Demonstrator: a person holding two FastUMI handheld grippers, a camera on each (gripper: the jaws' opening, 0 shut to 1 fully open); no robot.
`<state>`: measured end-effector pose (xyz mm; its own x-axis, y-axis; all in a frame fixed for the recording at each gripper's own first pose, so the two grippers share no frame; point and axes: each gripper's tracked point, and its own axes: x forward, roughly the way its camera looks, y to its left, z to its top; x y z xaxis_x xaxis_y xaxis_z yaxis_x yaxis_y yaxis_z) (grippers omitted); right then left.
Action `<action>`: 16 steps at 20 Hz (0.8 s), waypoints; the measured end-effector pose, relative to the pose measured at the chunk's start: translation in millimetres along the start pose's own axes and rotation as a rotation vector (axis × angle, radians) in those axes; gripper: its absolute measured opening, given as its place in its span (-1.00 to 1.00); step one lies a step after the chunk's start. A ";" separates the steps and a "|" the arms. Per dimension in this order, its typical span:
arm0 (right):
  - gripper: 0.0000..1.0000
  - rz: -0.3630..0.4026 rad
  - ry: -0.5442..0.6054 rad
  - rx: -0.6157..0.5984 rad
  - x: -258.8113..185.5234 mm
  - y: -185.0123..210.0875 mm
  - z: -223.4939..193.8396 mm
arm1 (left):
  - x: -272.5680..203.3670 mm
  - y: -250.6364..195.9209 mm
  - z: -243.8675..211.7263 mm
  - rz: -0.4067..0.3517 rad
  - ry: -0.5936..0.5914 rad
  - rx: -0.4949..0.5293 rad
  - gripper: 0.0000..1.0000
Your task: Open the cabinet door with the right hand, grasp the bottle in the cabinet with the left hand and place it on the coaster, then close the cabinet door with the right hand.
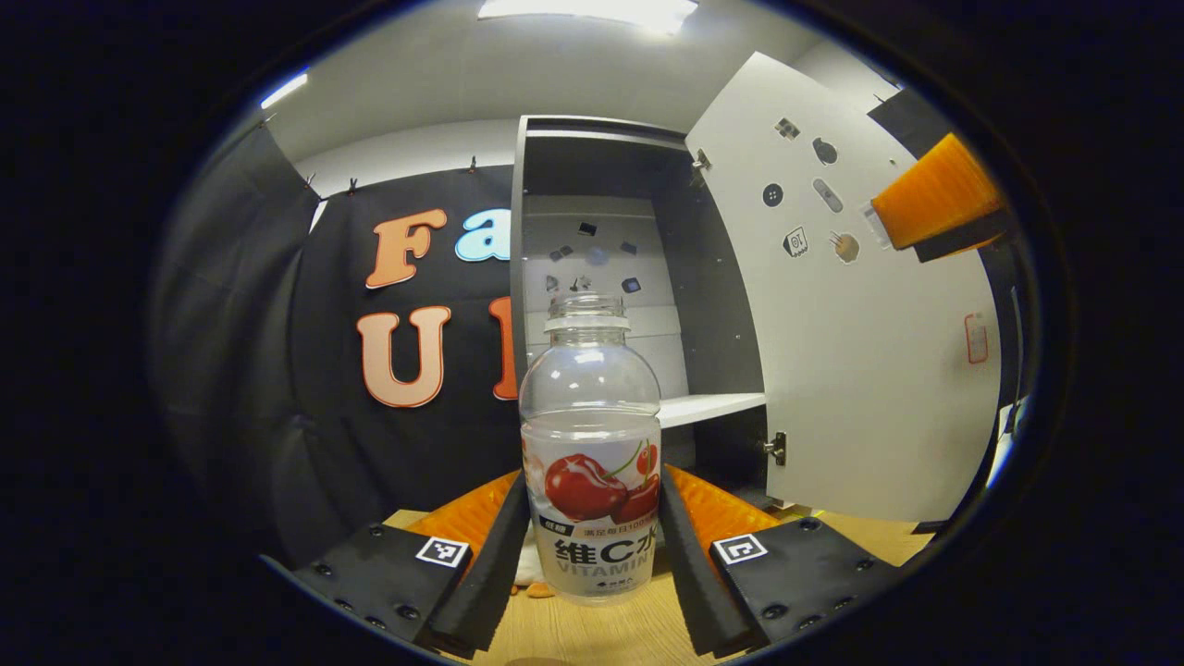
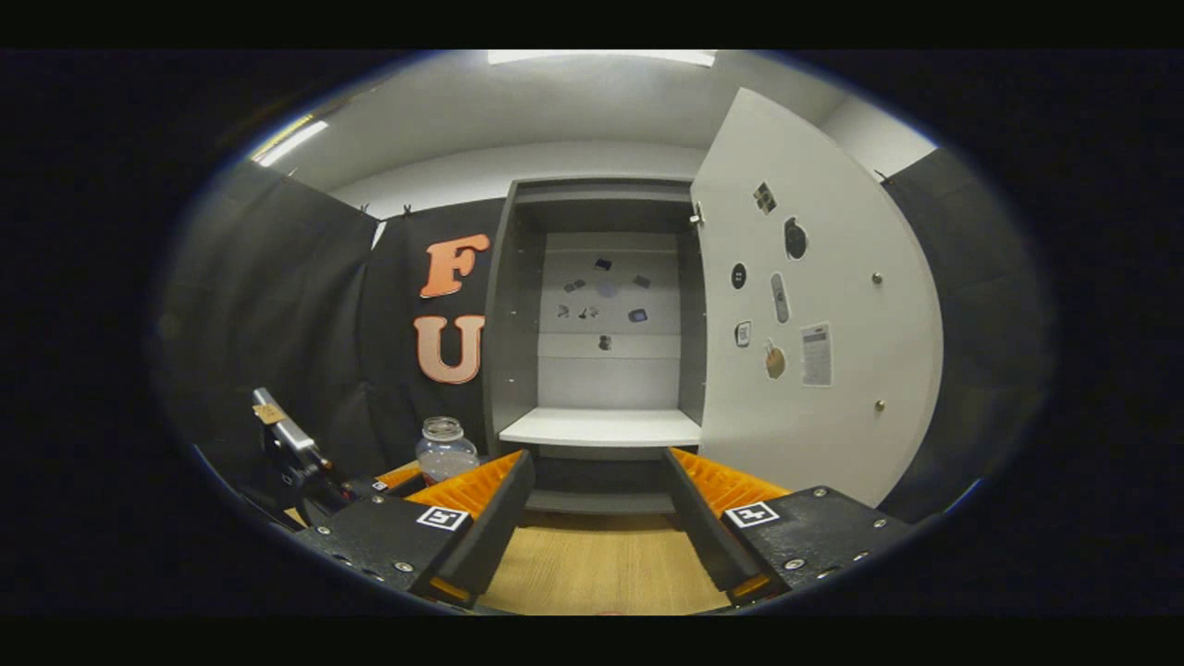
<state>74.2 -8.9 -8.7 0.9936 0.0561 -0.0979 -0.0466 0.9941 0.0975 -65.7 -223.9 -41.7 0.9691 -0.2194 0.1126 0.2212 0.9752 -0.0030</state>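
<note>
Over the wooden table (image 1: 592, 634), the left gripper's (image 1: 592, 541) jaws pinch the bottle (image 1: 590, 444); the right gripper's (image 2: 597, 504) jaws stand spread, empty.

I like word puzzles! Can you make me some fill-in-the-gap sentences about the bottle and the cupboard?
1. The cabinet door is ____.
2. The left hand-held gripper has the ____ between its fingers.
3. The bottle has no ____ on top.
4. The right hand-held gripper holds ____.

Missing words: open; bottle; cap; nothing
</note>
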 end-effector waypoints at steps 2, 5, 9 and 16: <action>0.71 0.000 0.010 -0.007 0.4 5.0 -3.8 | -9.0 7.3 -19.7 0.000 0.009 0.006 0.63; 0.71 -0.019 0.005 -0.043 5.0 3.9 -6.2 | -20.6 20.1 -53.6 0.010 0.035 0.003 0.61; 0.71 -0.039 0.032 -0.072 5.1 6.0 -16.6 | -34.6 32.3 -99.8 0.013 0.096 -0.034 0.62; 0.72 0.008 0.126 -0.073 -5.0 29.5 -41.0 | -46.6 51.0 -174.2 0.024 0.207 -0.019 0.63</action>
<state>63.7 23.9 -45.9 0.9726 0.0702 -0.2214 -0.0659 0.9975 0.0266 -80.6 -168.7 -220.1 0.9754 -0.1991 -0.0946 0.1979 0.9800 -0.0221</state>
